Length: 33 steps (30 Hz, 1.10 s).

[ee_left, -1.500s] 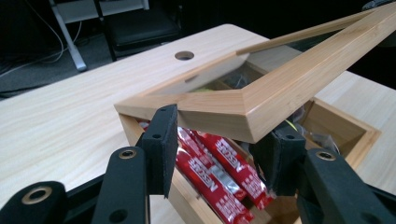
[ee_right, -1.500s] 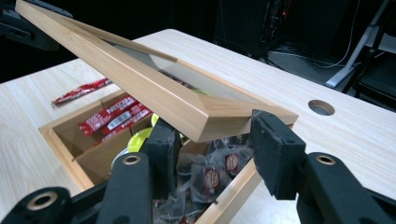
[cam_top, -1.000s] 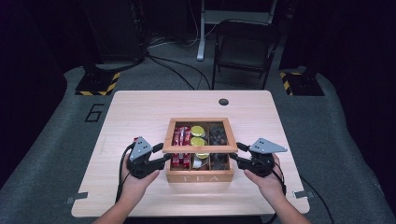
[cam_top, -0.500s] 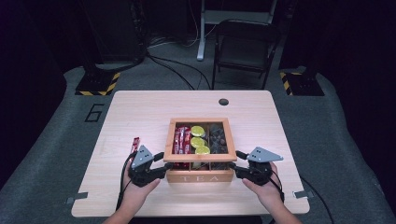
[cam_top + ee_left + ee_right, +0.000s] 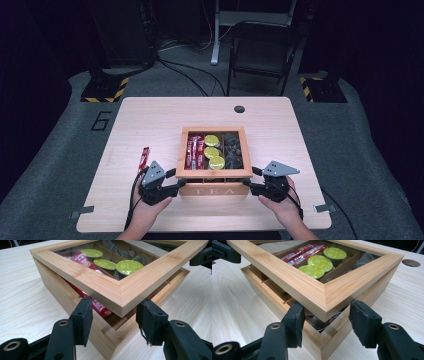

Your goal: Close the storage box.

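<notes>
The pale wooden table (image 5: 150,125) carries a bamboo tea box (image 5: 214,189) near its front edge, lettered TEA on the front wall. Its glass-paned bamboo lid (image 5: 214,173) sits slightly raised at the front corners, a gap showing above the box walls. Inside are three green-topped round capsules (image 5: 211,152) in a row, several red stick sachets (image 5: 193,152) to their left and dark wrapped pieces (image 5: 233,150) to their right. One red sachet (image 5: 144,159) lies on the table left of the box. The left gripper (image 5: 113,315) and right gripper (image 5: 325,317) each straddle a front lid corner; both have just been easing apart, pads off the wood.
</notes>
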{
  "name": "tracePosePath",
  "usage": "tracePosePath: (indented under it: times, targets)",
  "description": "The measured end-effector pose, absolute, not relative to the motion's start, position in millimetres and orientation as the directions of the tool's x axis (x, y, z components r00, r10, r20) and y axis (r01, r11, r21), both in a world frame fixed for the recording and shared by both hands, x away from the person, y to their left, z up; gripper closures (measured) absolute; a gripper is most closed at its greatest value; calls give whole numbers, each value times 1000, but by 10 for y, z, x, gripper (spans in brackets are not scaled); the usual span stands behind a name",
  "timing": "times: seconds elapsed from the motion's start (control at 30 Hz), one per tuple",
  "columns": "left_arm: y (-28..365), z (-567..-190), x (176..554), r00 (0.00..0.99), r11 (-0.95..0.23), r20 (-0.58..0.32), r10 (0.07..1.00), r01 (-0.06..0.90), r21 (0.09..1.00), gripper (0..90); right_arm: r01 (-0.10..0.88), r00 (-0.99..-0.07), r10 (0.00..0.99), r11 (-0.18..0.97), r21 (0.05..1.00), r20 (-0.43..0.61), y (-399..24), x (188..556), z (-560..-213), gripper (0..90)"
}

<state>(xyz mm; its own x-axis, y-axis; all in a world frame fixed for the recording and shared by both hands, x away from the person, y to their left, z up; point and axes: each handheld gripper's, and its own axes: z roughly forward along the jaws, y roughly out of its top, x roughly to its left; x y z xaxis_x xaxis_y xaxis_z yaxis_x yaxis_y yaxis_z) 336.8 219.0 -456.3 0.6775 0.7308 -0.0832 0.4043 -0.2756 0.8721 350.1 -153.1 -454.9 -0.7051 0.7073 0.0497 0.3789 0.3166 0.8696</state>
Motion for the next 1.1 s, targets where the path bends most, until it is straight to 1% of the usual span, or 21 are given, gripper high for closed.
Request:
tracePosePath:
  times: [0.23,0.47,0.57,0.63,0.67,0.7,0.73,0.87,0.9,0.97,1.03,1.1]
  targets:
    - [2185,-4582,3356,676,-269,-89,732,406,873,475,370,-705,709,337,866,25,-1523,3468,-4554,456]
    - [2163,-4609,3353,673,-280,-92,734,423,862,440,389,-702,711,338,857,38,-1503,3470,-4583,407]
    - [2151,-4618,3353,671,-290,-87,736,429,855,385,379,-703,711,356,854,15,-1497,3456,-4577,377]
    - [2135,-4629,3352,672,-319,-53,739,417,851,369,373,-699,715,374,849,-8,-1471,3437,-4578,363]
    - [2132,-4633,3356,674,-321,-54,736,419,849,357,362,-705,709,394,845,-29,-1462,3438,-4582,360]
    - [2124,-4642,3359,676,-306,-73,733,424,852,344,361,-704,710,397,844,-34,-1456,3436,-4585,360]
    - [2126,-4639,3358,677,-297,-82,731,424,856,310,366,-701,712,406,837,-39,-1451,3434,-4590,359]
    - [2165,-4624,3356,677,-307,-74,732,425,851,283,360,-724,683,491,793,-93,-1412,3438,-4635,345]
    - [2174,-4630,3356,675,-307,-79,734,433,847,281,346,-739,668,488,801,-88,-1428,3431,-4615,378]
    - [2183,-4642,3368,666,-298,-82,742,436,849,279,339,-750,660,447,828,-50,-1449,3433,-4565,367]
    - [2185,-4644,3378,658,-279,-98,747,444,851,276,335,-757,652,429,839,-31,-1482,3440,-4538,366]
    - [2190,-4642,3382,658,-281,-95,747,443,851,275,351,-754,656,418,838,-11,-1495,3449,-4547,362]
